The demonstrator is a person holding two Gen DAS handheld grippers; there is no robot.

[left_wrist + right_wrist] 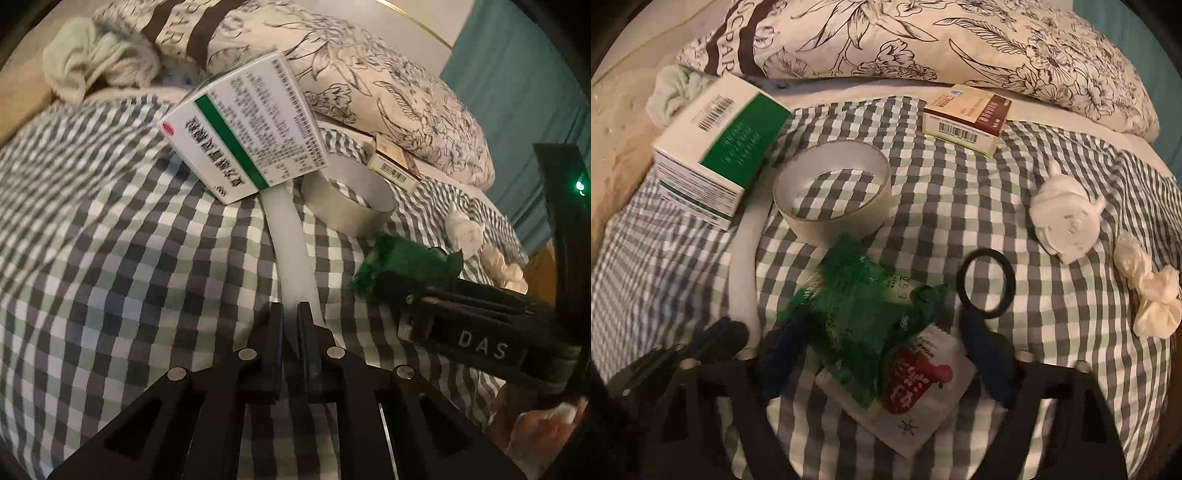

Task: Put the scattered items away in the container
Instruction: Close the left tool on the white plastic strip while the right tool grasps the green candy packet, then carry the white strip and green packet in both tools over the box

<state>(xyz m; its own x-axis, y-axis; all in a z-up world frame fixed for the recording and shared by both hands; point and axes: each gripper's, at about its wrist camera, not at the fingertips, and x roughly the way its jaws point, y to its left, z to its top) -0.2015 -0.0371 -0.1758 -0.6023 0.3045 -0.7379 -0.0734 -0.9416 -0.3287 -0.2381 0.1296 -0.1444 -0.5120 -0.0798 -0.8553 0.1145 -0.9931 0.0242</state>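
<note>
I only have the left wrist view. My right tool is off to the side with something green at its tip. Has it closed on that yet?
Observer: No. The right tool is open, with one finger on each side of the green packet.
Operator: Is anything under the packet?
Observer: Yes, a red and white sachet lies partly beneath it.
Operator: Is there anything else nearby that I can't see?
Observer: A black ring lies flat on the checked cloth, beside the packet.
</note>
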